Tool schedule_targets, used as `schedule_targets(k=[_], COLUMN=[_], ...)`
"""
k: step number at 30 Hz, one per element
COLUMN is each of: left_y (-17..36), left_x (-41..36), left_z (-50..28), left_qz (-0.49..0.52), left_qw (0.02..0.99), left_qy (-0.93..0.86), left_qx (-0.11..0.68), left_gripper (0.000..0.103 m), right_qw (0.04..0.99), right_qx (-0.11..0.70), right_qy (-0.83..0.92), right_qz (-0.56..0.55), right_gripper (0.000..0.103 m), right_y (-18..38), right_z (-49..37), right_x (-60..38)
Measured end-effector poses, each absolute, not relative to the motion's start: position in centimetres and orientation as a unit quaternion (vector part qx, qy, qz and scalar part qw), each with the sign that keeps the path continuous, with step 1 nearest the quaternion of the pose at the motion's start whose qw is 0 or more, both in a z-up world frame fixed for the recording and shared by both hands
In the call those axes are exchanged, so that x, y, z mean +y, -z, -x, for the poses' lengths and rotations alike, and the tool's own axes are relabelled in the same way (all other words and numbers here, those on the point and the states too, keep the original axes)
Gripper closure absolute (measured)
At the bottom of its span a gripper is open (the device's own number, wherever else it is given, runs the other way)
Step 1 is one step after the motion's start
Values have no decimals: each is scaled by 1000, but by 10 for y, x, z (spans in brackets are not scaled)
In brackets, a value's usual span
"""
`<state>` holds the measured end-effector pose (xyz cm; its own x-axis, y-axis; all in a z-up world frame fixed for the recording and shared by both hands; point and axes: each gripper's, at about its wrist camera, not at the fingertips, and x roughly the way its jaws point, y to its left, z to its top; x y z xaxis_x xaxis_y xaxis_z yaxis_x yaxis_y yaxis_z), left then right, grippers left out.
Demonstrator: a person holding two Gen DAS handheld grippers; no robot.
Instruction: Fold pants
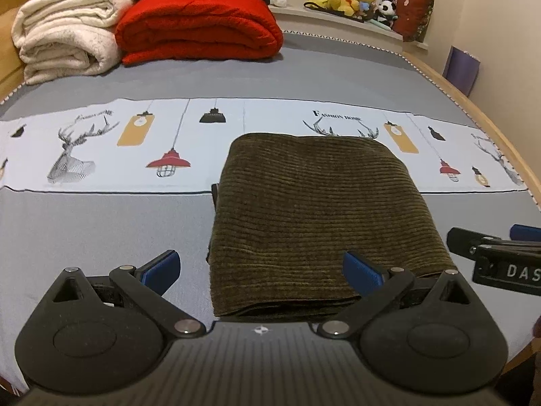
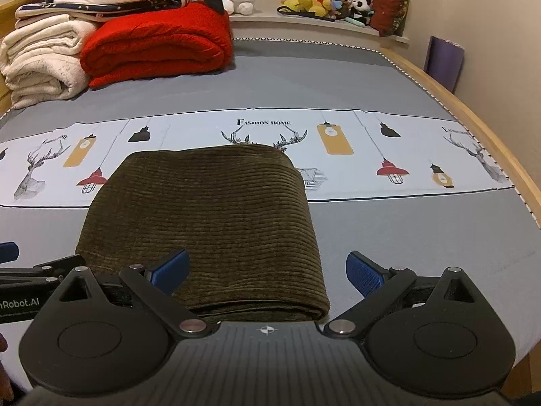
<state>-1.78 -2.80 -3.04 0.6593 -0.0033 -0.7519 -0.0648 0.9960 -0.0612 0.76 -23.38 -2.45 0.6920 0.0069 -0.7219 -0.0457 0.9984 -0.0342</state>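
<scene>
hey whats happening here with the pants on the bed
A person is folding pants with a handheld claw in each hand. The olive corduroy pants already lie folded into a compact rectangle on the grey bedspread. The left claw and right claw are both open and hold nothing, positioned at the near edge of the bundle. Farther back sit a folded red blanket and a cream blanket. The fold looks essentially done.
</scene>
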Motion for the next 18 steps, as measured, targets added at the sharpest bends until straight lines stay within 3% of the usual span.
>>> schedule_targets(k=[18], left_y=[27], left_x=[-35], left_z=[19], left_qz=[32], left_qw=[912], left_qy=[-5], left_qx=[410], left_gripper=[0], right_qw=[918], right_qx=[394], right_qy=[-14], right_qz=[28], right_gripper=[4], right_y=[25], right_z=[-7], right_x=[-232])
